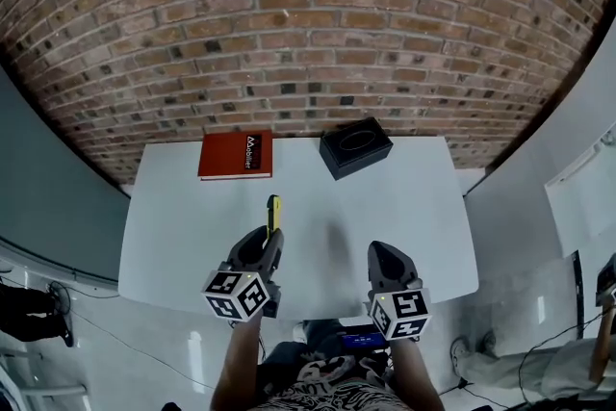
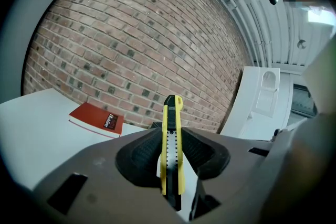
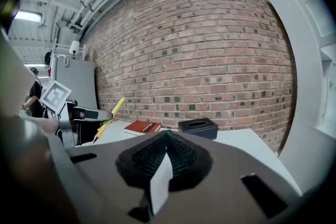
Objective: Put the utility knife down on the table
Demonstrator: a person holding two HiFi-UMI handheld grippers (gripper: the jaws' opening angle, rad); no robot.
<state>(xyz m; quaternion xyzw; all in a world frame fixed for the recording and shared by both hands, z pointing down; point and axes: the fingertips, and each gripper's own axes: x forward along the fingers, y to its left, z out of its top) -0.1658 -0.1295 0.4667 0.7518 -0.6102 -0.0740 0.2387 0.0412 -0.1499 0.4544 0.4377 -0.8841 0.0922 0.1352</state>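
A brick wall [image 1: 308, 14] closes off the far side of the room, and a white counter [image 1: 404, 207] is pushed up against it. Along the counter's far edge lie a red book [image 1: 236, 155] on the left and a black box [image 1: 355, 147] with an oval slot in its top on the right. The two are near each other but not touching. Both are well apart from the grippers, which are held over the near edge. The book is roughly in line with the knife's tip, further along the counter.

The left gripper [image 1: 269, 241] has its fingers clamped on the utility knife [image 1: 273, 210], which sticks out forward beyond them. From the head view it shows only as a thin yellow strip. The left gripper view shows it edge-on: a yellow body with a black tip and a pale metal rail with a row of small holes down the middle, the ribbed black pads pressed against both sides. The right gripper view catches the same knife from the side. It is tilted, yellow end raised toward the wall and dark end low. I cannot tell whether that low end touches the counter.

The right gripper [image 1: 385, 255] is beside the left one. Its fingers [image 3: 149, 157] are closed against each other with nothing between them.
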